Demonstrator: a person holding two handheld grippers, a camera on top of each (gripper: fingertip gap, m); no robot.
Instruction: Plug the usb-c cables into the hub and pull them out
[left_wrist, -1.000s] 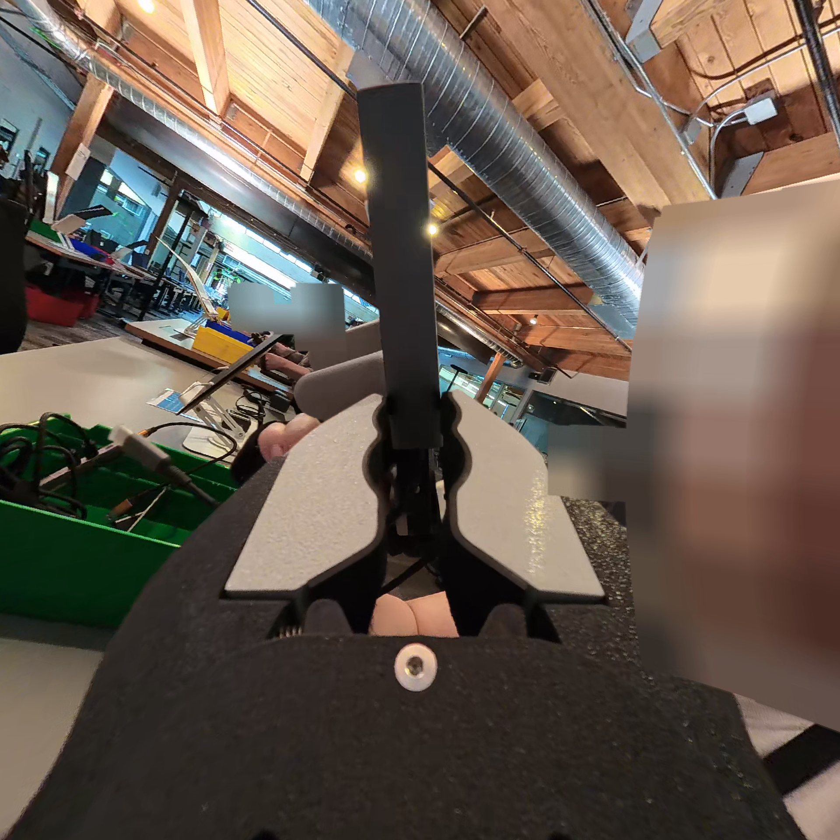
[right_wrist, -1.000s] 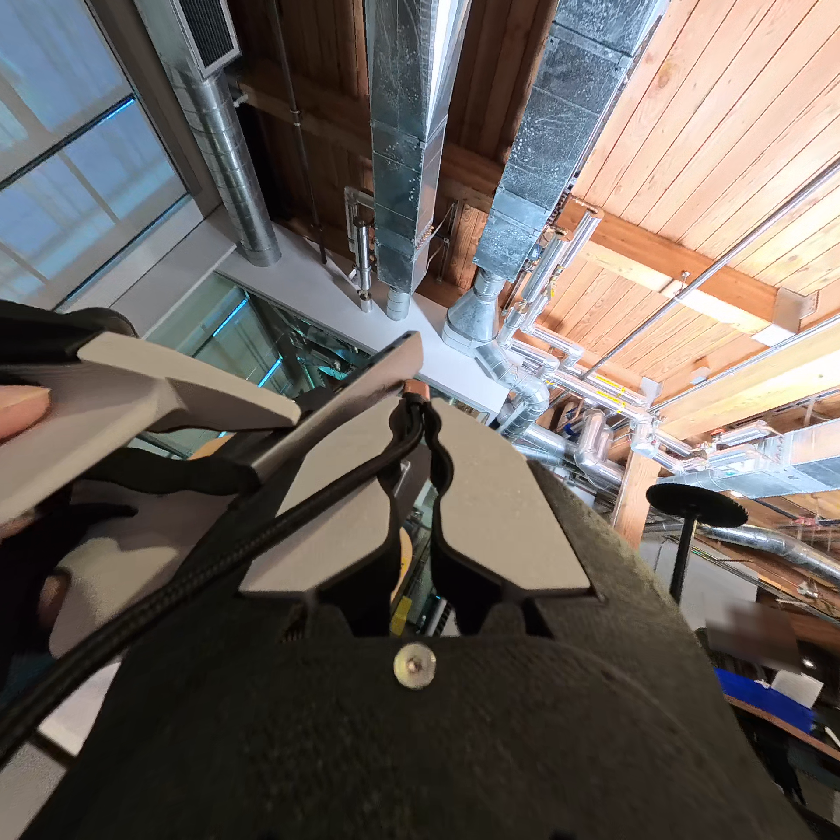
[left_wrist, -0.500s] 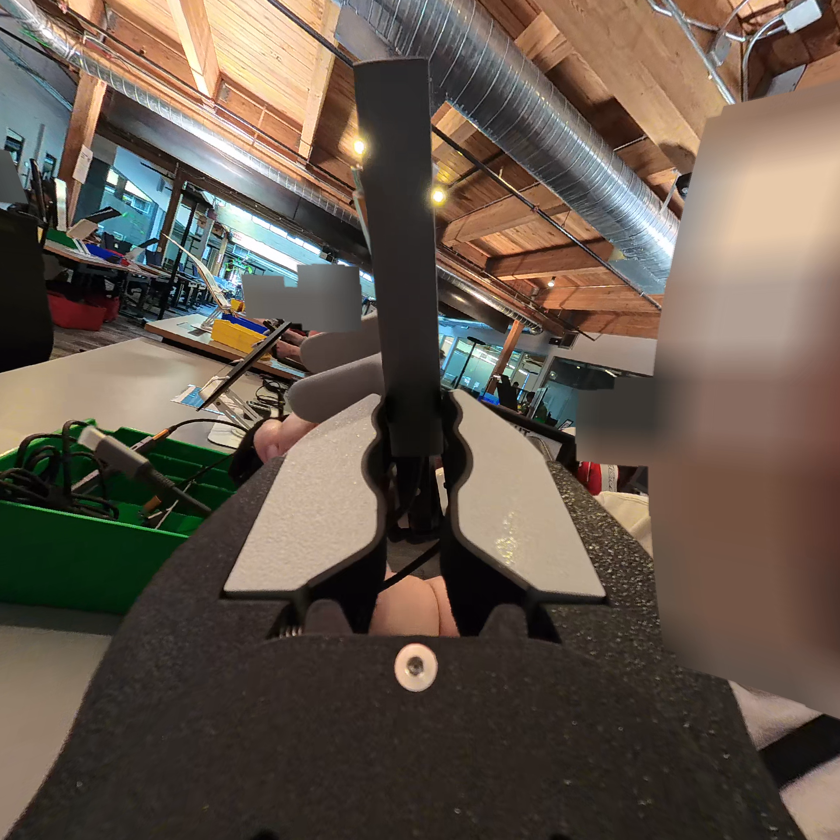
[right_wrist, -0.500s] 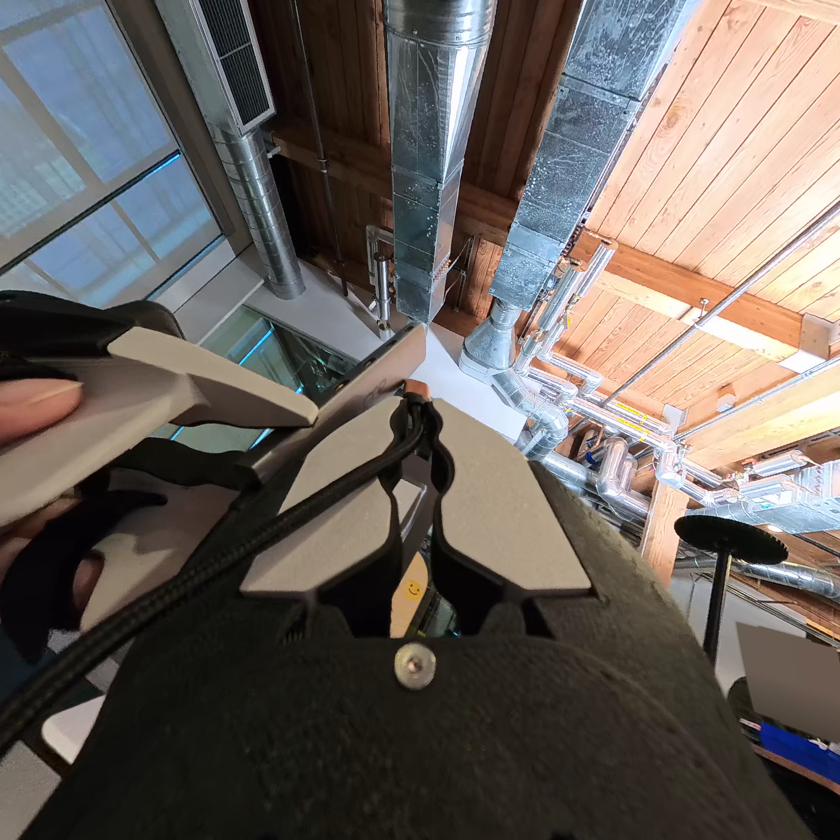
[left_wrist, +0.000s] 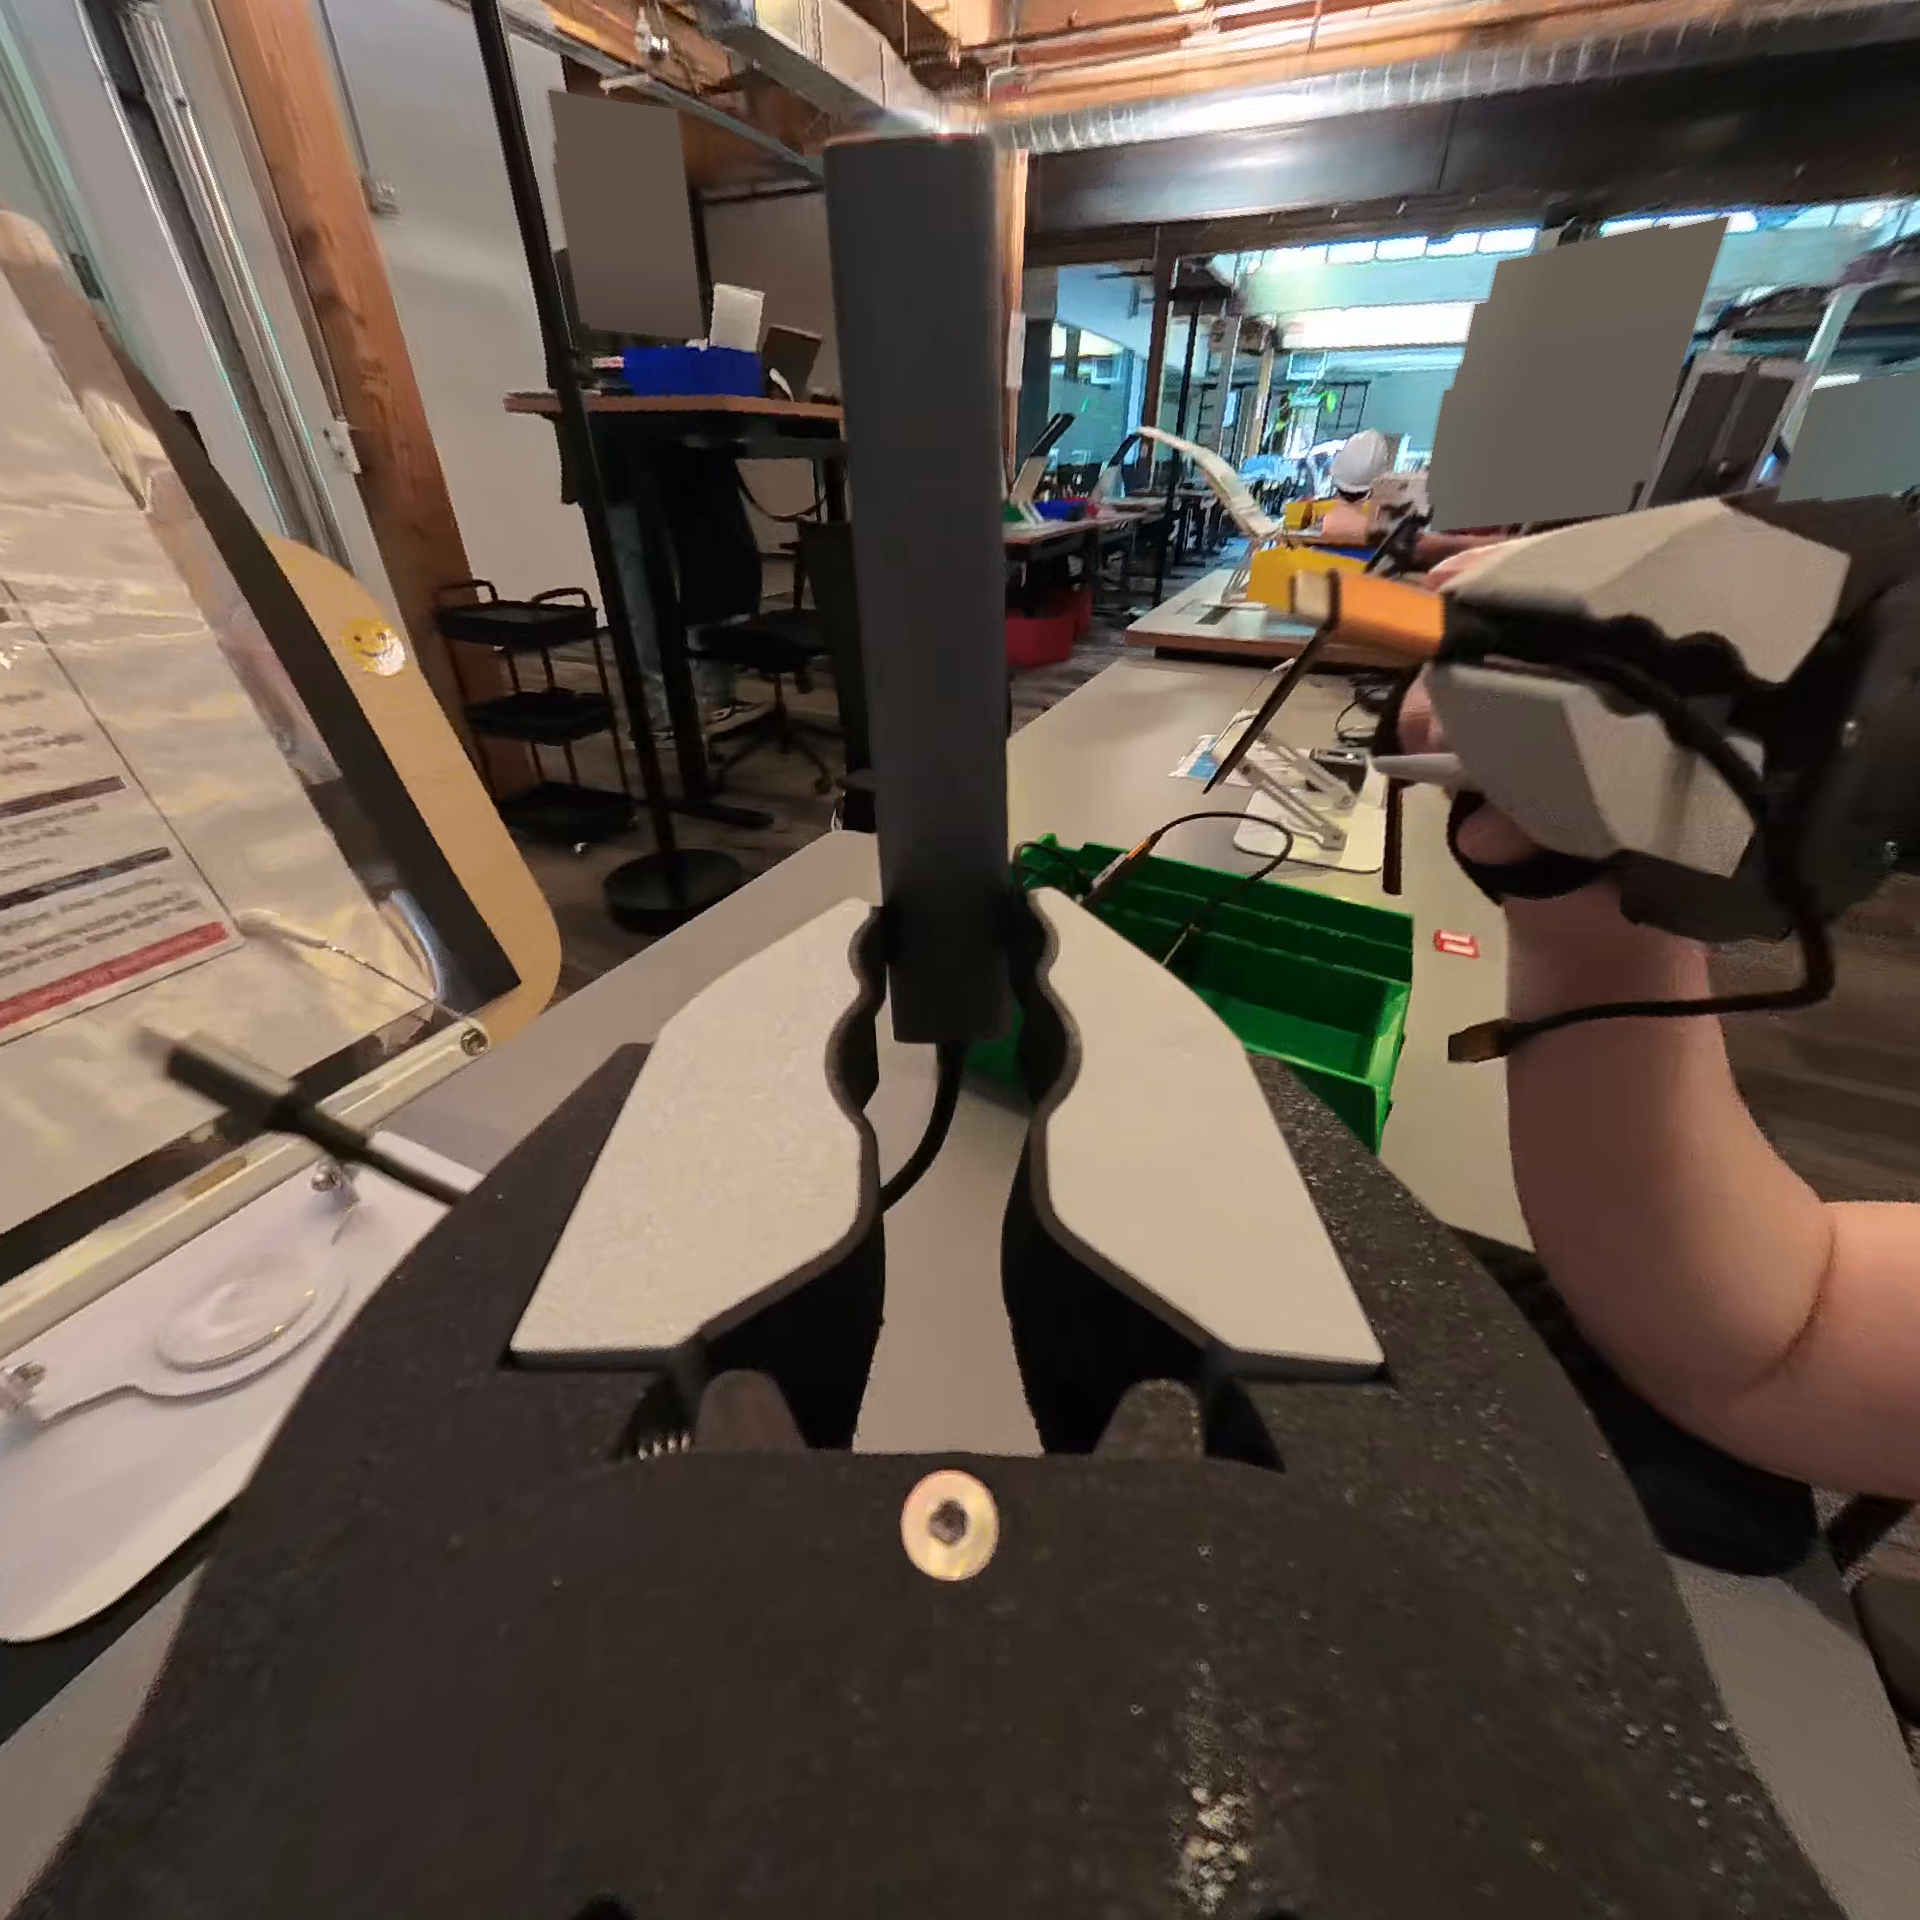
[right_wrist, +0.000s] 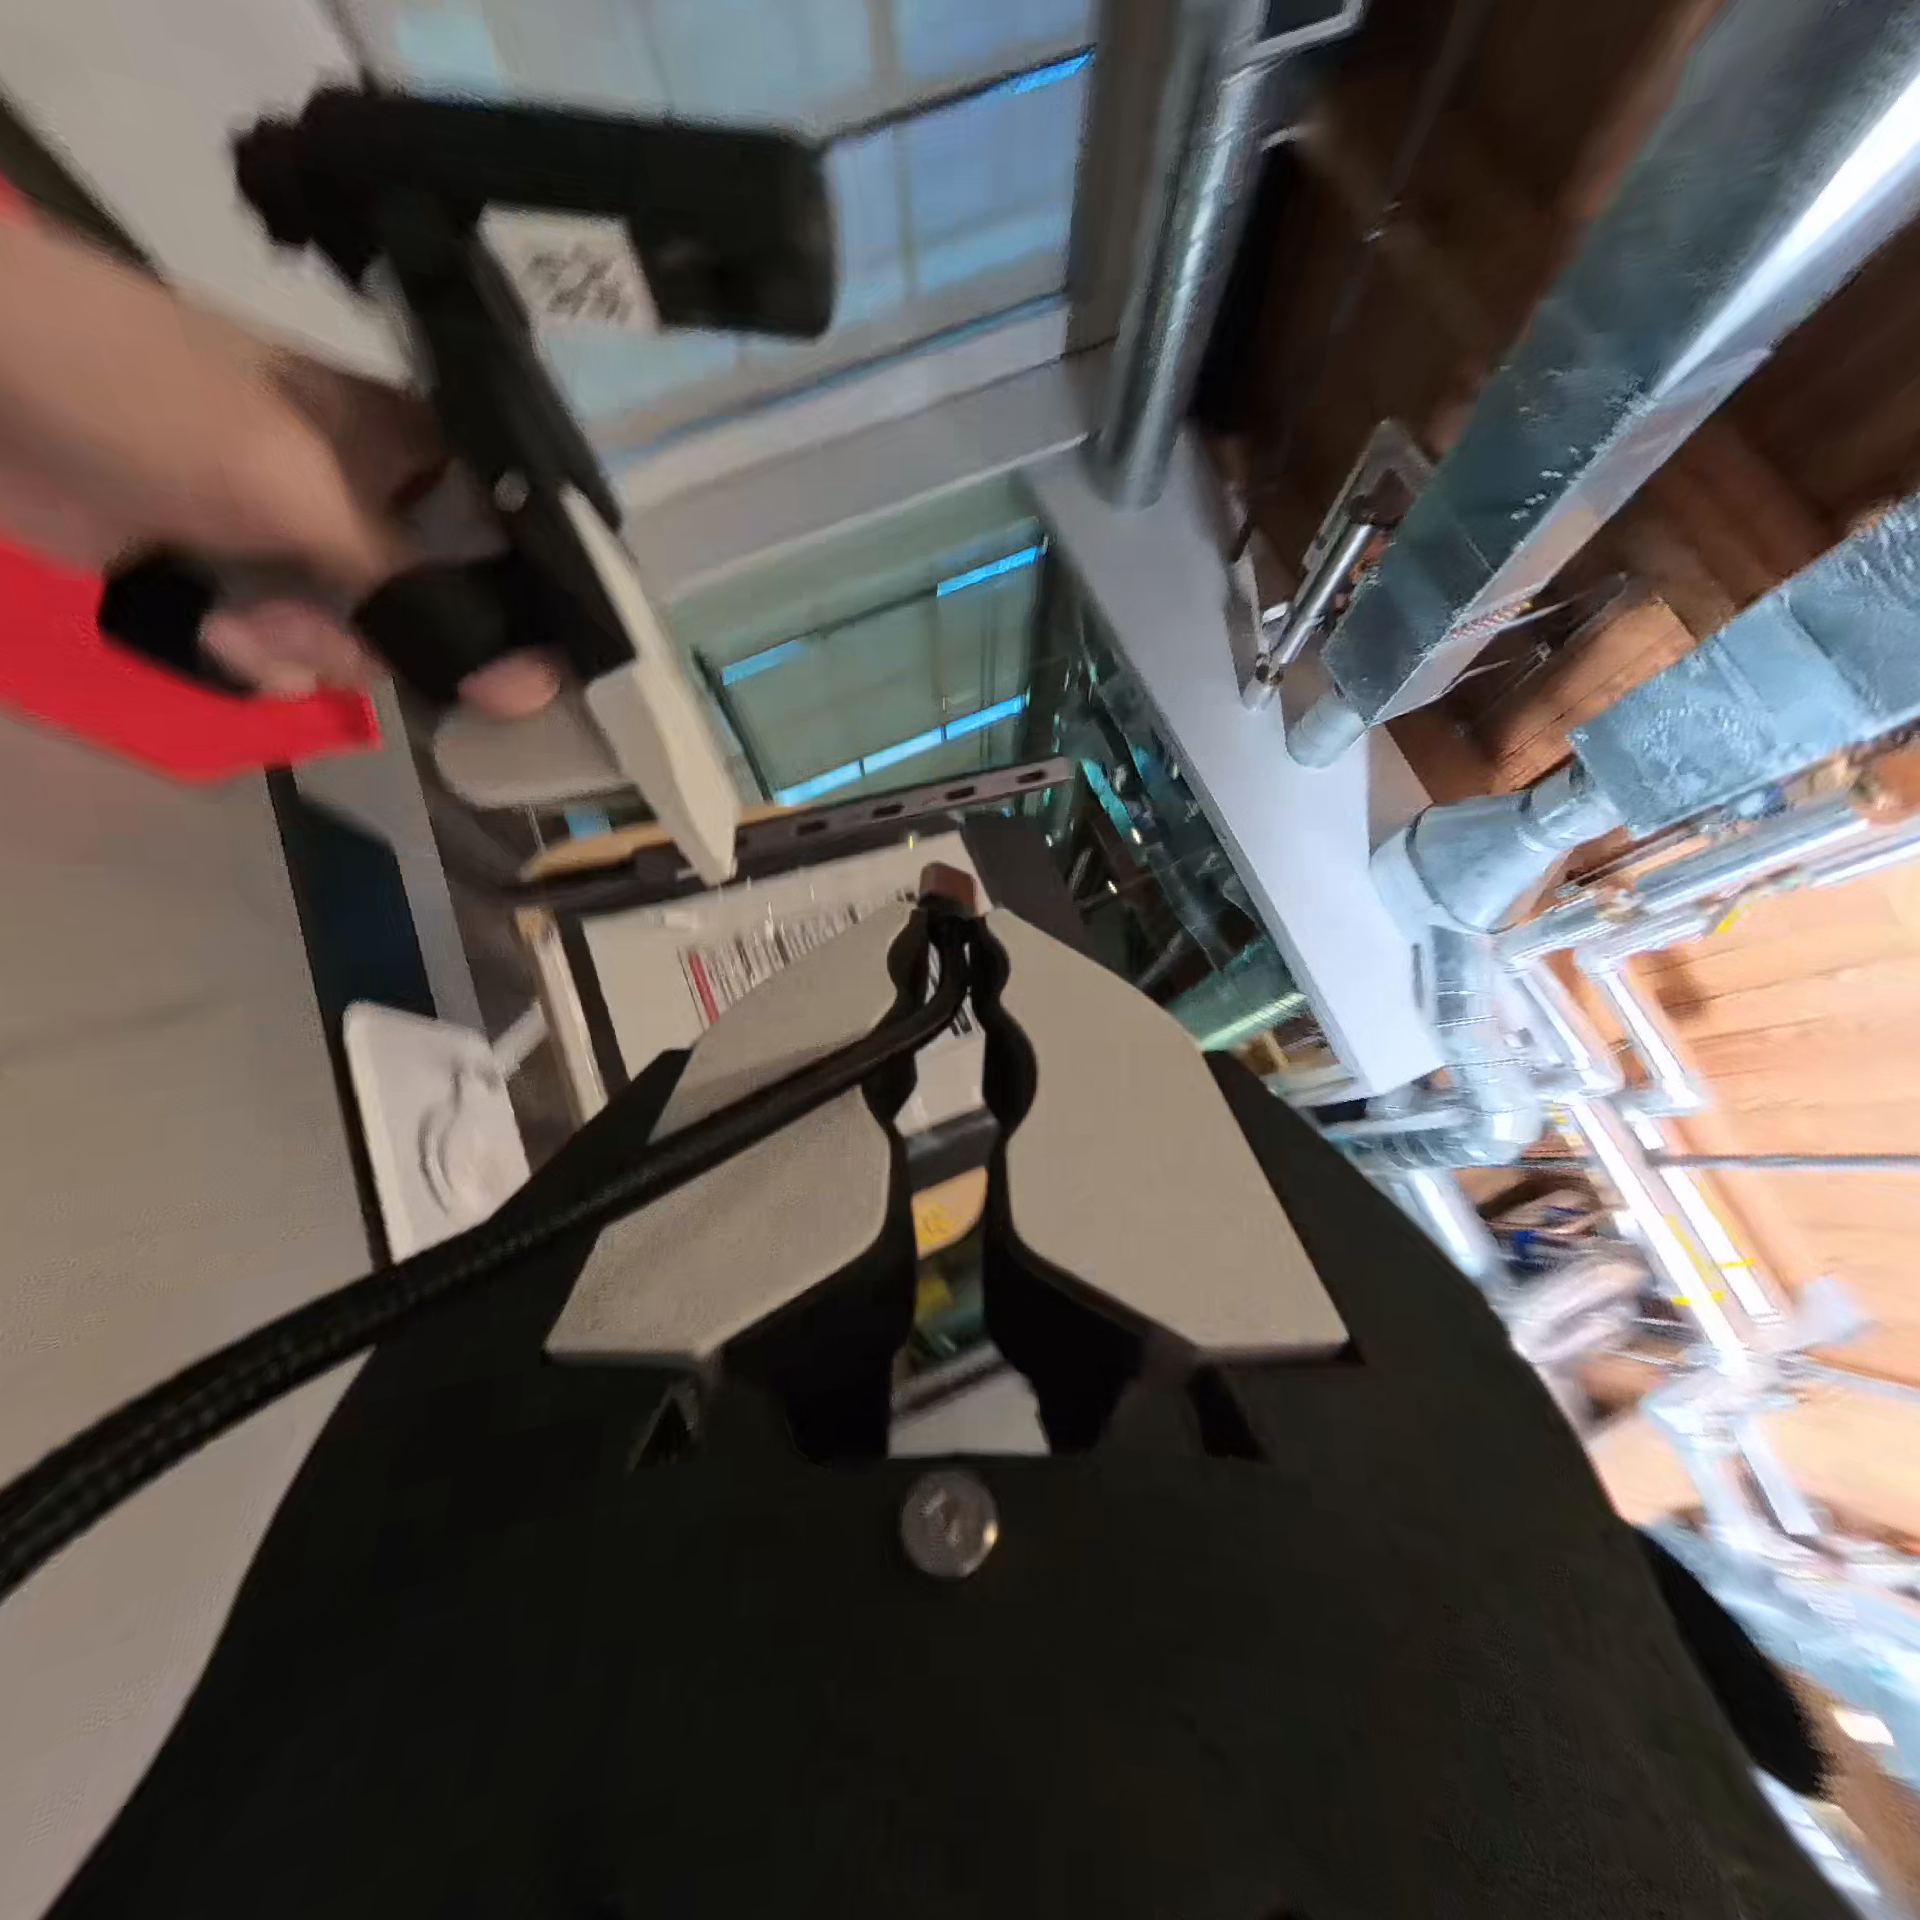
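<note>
Left gripper (left_wrist: 940, 935) clamped tight, pointing 12 o'clock; right gripper (left_wrist: 1455, 649) pinched too, over at 2 o'clock.

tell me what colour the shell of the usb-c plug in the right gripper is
Orange, copper-toned, on the plug; clearest in the left wrist view.

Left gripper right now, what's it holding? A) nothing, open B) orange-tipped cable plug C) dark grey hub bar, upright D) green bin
C: the left gripper is shut on the dark hub, which stands upright between its fingers; the orange plug is in the right gripper.
</note>
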